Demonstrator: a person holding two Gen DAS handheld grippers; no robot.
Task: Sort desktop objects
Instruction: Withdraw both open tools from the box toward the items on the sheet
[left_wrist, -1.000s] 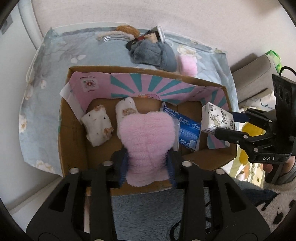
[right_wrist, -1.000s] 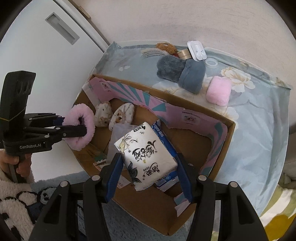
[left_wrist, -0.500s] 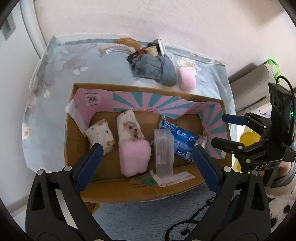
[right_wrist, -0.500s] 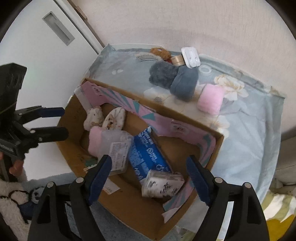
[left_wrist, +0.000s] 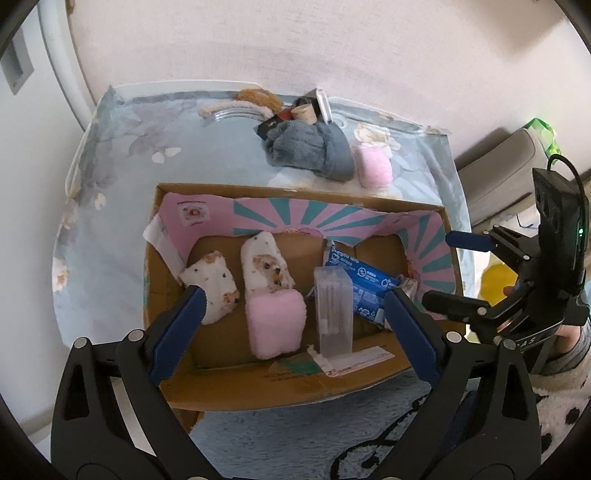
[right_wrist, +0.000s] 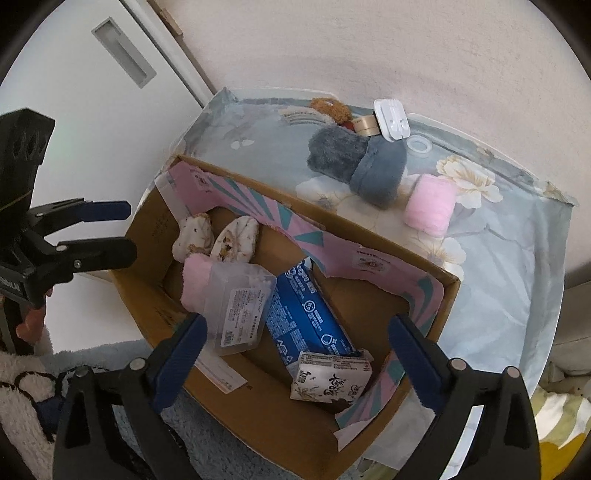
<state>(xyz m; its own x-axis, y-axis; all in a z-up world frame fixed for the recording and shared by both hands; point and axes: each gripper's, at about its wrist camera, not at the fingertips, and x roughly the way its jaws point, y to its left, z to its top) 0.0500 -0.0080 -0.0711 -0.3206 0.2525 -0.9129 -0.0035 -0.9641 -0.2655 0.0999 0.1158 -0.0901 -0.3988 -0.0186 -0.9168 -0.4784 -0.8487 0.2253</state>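
Left gripper (left_wrist: 293, 306) now wide, empty: pink plush roll (left_wrist: 276, 322) dropped into cardboard box (left_wrist: 258, 384), mid-left. Right gripper (right_wrist: 295, 328) jaws opening, nothing between: tissue pack (right_wrist: 328, 376) released, near-right corner. Grey plush (left_wrist: 310, 149), second pink roll (left_wrist: 372, 170) left on far cloth.

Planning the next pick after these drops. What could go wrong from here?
1. The clear plastic case leans on the pink fluffy roll in the cardboard box; another drop could tip it.
2. The grey plush item and second pink roll touch on the table, so a wide grab may catch both.
3. The right tool, opening, hangs over the tissue pack; lowering could snag the box wall.
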